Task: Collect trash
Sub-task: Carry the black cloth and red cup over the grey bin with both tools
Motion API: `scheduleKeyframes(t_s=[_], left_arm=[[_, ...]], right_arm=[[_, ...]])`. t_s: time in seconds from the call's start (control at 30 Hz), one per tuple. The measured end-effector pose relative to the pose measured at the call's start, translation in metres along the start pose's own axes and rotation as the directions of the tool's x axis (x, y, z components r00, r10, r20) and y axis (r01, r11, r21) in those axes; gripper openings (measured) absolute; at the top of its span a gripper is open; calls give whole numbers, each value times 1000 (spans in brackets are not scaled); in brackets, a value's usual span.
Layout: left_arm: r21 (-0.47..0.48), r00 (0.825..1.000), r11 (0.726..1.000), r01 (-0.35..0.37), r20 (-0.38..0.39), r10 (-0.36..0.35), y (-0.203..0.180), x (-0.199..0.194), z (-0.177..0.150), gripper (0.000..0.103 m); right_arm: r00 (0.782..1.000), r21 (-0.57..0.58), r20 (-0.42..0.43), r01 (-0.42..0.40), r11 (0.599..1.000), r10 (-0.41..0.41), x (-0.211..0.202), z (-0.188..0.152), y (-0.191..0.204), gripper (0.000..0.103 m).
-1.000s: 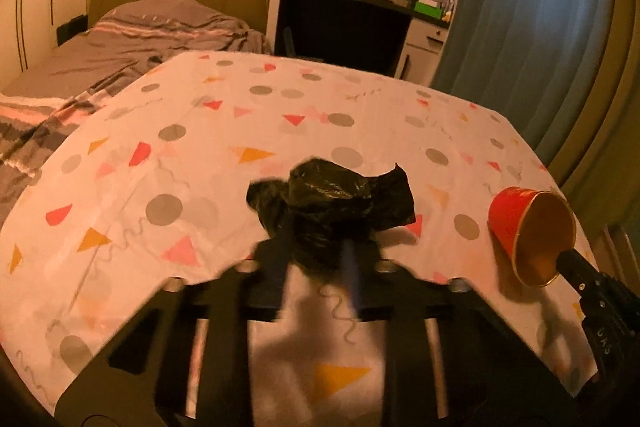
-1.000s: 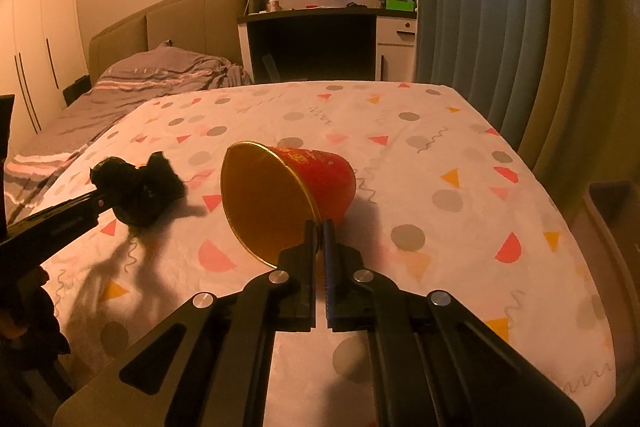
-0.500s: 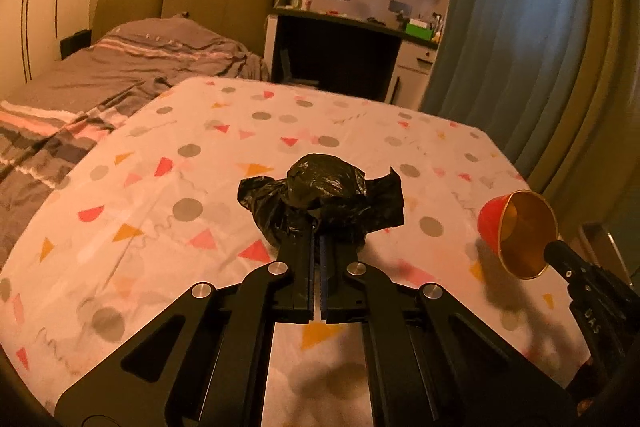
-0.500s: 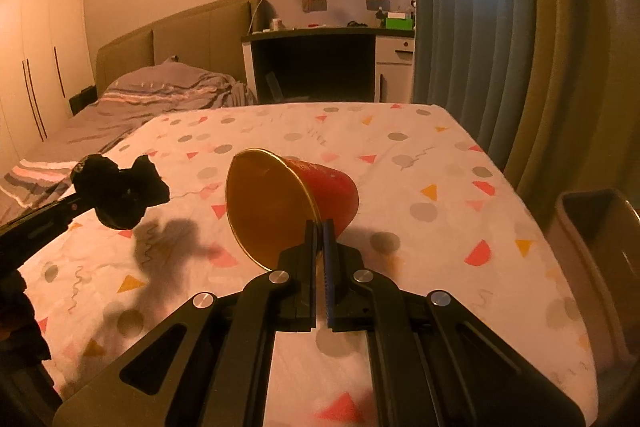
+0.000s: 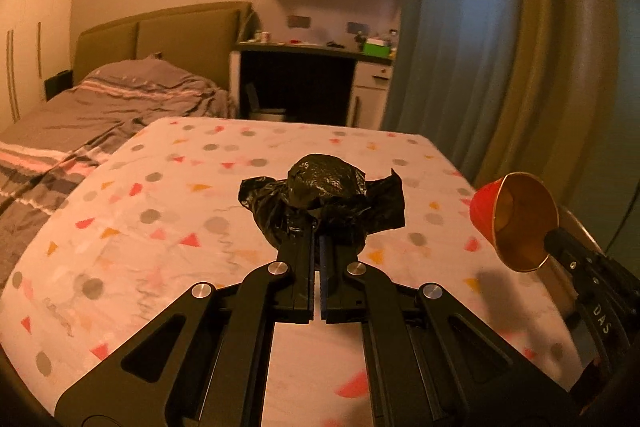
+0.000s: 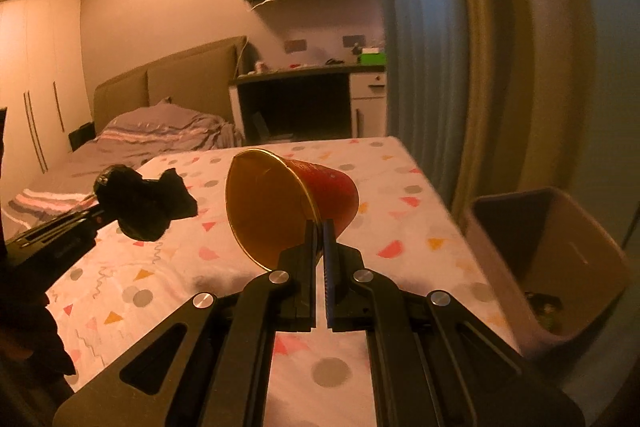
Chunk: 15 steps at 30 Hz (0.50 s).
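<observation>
Two pieces of trash are up off the counter (image 5: 132,227), one in each claw. The left claw (image 5: 316,247) is clamped tight on a crumpled black plastic bag (image 5: 324,199), which bulges out past the fingertips with loose flaps sticking out left and right. The right claw (image 6: 319,239) is pinched on the rim of a red paper cup (image 6: 296,203), fingers nearly together with only the thin cup wall between them; the cup lies tipped on its side in the air, its gold-coloured inside facing the camera.

Both hang above the patterned tablecloth, the bag to the left of the cup and well apart from it. Off the right edge of the counter, low and near, stands an open bin (image 6: 560,259) with some scraps in its bottom (what they are is too dark to tell). Farther off are a bed (image 5: 120,99), a desk and a curtain.

My guess is that the drop into the bin comes next, and there the risks lie. The cup is held by a sliver of rim, so a quick swing could twist it loose or crush the wall. The bag's flaps may cling to the pads on release and fail to fall. With the left claw farther from the bin, the two could also bump while crossing.
</observation>
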<state>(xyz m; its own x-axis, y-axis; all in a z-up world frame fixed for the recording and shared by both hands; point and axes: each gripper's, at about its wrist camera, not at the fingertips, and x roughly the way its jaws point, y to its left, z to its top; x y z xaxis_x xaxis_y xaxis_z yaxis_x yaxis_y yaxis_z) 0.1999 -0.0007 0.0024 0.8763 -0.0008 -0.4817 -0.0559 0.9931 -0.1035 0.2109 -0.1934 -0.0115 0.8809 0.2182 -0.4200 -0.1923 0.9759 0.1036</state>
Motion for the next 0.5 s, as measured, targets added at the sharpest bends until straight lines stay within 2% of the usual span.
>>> scheduleKeyframes(t_s=[0.27, 0.5], left_arm=[[87, 995, 992, 96, 13, -97, -73, -11, -7, 0], [154, 982, 970, 187, 4, -190, -136, -6, -12, 0]], right_arm=[[997, 48, 36, 64, 997, -66, -33, -9, -48, 4], [987, 104, 61, 139, 985, -146, -51, -13, -95, 4]])
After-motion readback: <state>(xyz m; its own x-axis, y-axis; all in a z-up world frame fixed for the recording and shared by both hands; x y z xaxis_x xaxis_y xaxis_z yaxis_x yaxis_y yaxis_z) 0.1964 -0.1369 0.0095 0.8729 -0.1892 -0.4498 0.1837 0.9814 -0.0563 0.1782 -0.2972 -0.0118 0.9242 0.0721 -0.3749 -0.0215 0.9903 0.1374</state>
